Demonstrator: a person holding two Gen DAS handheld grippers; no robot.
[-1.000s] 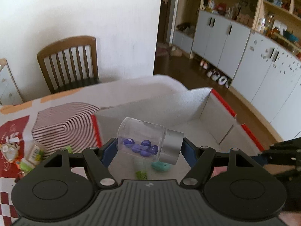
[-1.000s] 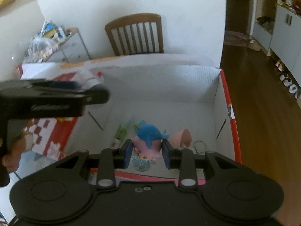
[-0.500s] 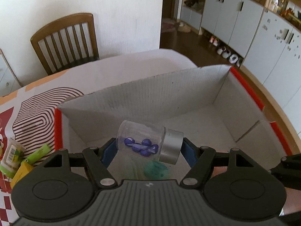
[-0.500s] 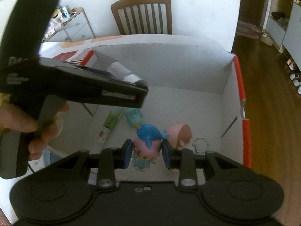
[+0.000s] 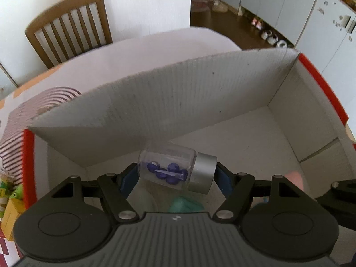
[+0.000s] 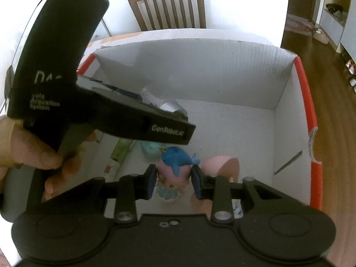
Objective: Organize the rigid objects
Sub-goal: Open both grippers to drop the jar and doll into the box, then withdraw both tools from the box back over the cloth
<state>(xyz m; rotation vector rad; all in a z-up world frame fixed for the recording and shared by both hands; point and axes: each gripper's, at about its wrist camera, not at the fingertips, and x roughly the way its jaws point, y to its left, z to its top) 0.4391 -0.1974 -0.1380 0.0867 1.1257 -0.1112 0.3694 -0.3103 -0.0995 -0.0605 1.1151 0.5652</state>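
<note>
My left gripper (image 5: 175, 173) is shut on a clear jar (image 5: 173, 169) with blue beads inside and a silver lid (image 5: 203, 172); the jar lies crosswise between the blue pads, above the floor of a white cardboard box (image 5: 178, 102) with red edges. My right gripper (image 6: 173, 178) is shut on a pink figurine (image 6: 172, 178) that wears a blue whale (image 6: 178, 156) on its head, held low inside the same box (image 6: 222, 71). In the right wrist view the left gripper's black body (image 6: 100, 102) crosses the upper left, with a hand (image 6: 26, 153) on its handle.
On the box floor lie a teal toy (image 6: 150, 149), a green and white tube (image 6: 119, 153) and a pink toy (image 6: 220, 165). Green and yellow packs (image 5: 11, 200) sit on the patterned tablecloth left of the box. A wooden chair (image 5: 66, 24) stands behind the table.
Both grippers have sunk lower into the box, each with its object still in it. The left gripper has come across in front of the right wrist camera and looms larger.
</note>
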